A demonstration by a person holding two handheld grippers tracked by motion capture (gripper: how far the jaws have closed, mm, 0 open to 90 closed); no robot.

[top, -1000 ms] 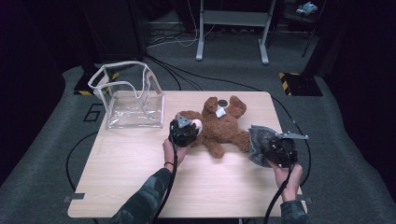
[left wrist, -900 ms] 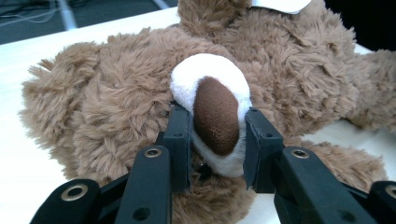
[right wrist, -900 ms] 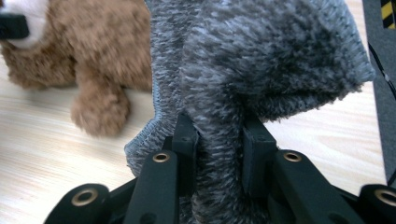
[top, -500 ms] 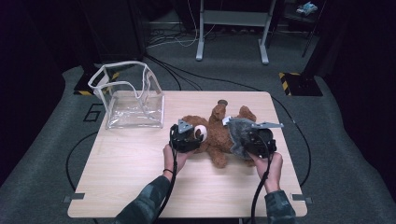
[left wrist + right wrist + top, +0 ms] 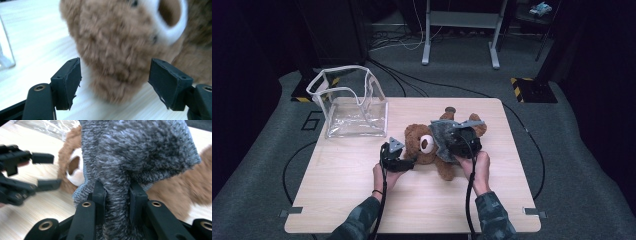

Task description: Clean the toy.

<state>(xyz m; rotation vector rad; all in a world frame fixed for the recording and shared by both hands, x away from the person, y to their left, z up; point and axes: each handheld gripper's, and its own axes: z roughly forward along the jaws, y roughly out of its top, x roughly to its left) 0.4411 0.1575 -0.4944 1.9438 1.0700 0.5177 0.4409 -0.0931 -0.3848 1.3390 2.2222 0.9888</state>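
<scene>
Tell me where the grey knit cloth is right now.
The cloth is in the high view right of centre, clamped in the right tool over the teddy bear, beside its white muzzle.

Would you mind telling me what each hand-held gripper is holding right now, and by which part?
The right hand-held gripper pinches a bunched fold of the grey knitted garment. The left hand-held gripper holds nothing; its jaws, just opening, straddle the teddy bear's head.
</scene>
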